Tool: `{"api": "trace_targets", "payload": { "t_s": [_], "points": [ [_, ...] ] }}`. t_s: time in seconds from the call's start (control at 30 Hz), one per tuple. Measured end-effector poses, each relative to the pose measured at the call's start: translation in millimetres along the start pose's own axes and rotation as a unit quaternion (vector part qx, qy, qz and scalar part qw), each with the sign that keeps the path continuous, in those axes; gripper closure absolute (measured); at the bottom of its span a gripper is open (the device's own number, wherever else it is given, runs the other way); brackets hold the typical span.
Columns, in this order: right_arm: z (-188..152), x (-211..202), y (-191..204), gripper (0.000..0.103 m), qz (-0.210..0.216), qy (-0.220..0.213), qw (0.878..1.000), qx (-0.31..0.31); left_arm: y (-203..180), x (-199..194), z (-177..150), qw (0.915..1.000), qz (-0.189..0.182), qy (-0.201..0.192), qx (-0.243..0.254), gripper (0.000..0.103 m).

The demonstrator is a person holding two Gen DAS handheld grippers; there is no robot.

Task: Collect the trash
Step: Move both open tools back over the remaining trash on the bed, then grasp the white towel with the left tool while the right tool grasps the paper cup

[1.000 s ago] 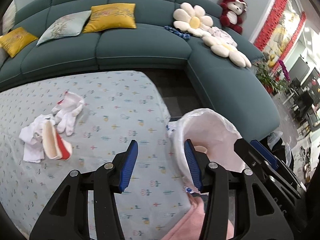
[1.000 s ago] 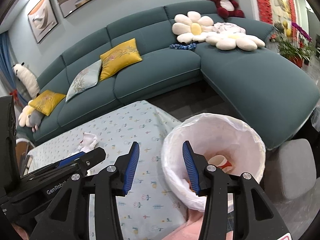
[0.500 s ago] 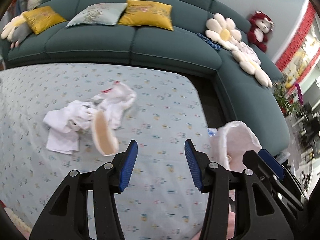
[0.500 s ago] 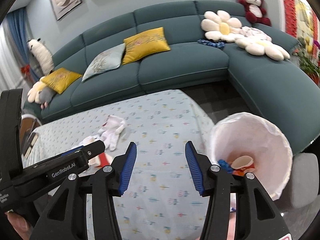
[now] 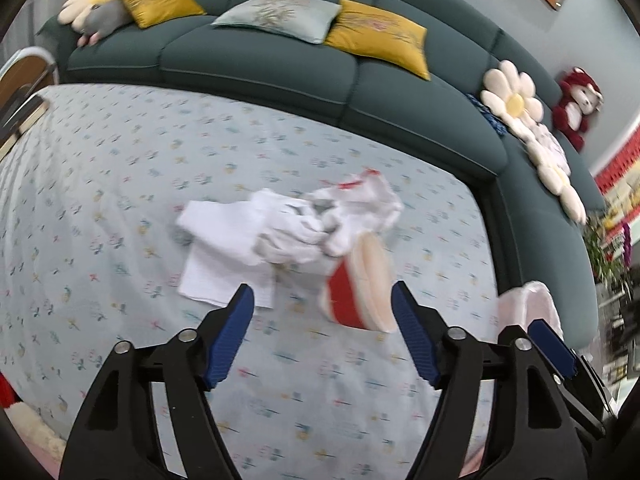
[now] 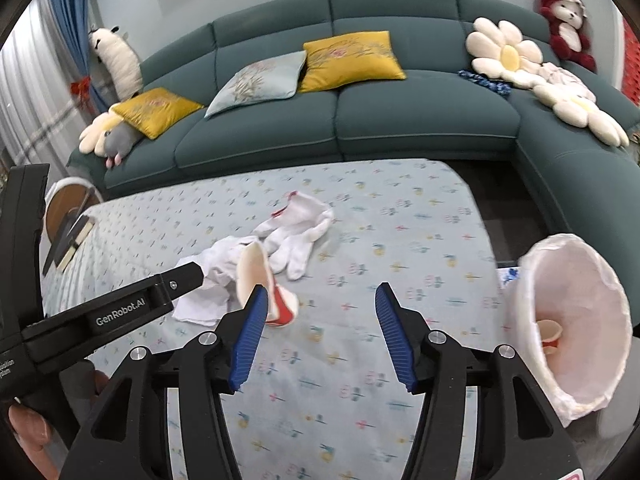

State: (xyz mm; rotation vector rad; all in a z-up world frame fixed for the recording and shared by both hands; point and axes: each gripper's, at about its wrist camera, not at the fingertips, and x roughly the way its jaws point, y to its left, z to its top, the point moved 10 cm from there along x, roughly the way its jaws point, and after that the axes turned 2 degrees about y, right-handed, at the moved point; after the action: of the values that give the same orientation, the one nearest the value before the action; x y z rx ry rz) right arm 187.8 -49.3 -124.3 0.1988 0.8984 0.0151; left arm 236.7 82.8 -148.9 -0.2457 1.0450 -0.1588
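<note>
A red paper cup [image 5: 356,280] lies on its side on the patterned table [image 5: 120,160], against a pile of crumpled white tissues [image 5: 256,232] and a white glove [image 5: 360,200]. My left gripper [image 5: 322,336] is open and empty, just short of the cup. In the right wrist view the cup [image 6: 260,280], tissues [image 6: 208,272] and glove [image 6: 300,232] lie left of centre. My right gripper [image 6: 318,332] is open and empty above the table. The trash bin with a white liner [image 6: 576,320] stands at the table's right edge and holds a cup.
A teal sectional sofa [image 6: 400,120] with yellow and pale cushions and flower pillows wraps the table's far and right sides. A round wooden side table [image 6: 68,208] stands at the far left. The left gripper's body [image 6: 100,312] crosses the right view's left side.
Both grippers have swung left, away from the bin and toward the trash pile. The left gripper's jaws have opened wider and now sit close to the red cup.
</note>
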Motion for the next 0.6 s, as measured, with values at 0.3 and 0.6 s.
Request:
{"api": "trace_targets", "payload": {
  "t_s": [0.3, 0.6],
  "points": [
    [0, 45, 33, 0.048, 0.005, 0.031, 0.999, -0.02, 59, 29, 7, 0.9988, 0.02, 0.018, -0.041, 0.026],
    [-1, 93, 52, 0.047, 0.004, 0.061, 0.998, -0.033, 86, 68, 14, 0.997, 0.024, 0.043, -0.06, 0.026]
  ]
}}
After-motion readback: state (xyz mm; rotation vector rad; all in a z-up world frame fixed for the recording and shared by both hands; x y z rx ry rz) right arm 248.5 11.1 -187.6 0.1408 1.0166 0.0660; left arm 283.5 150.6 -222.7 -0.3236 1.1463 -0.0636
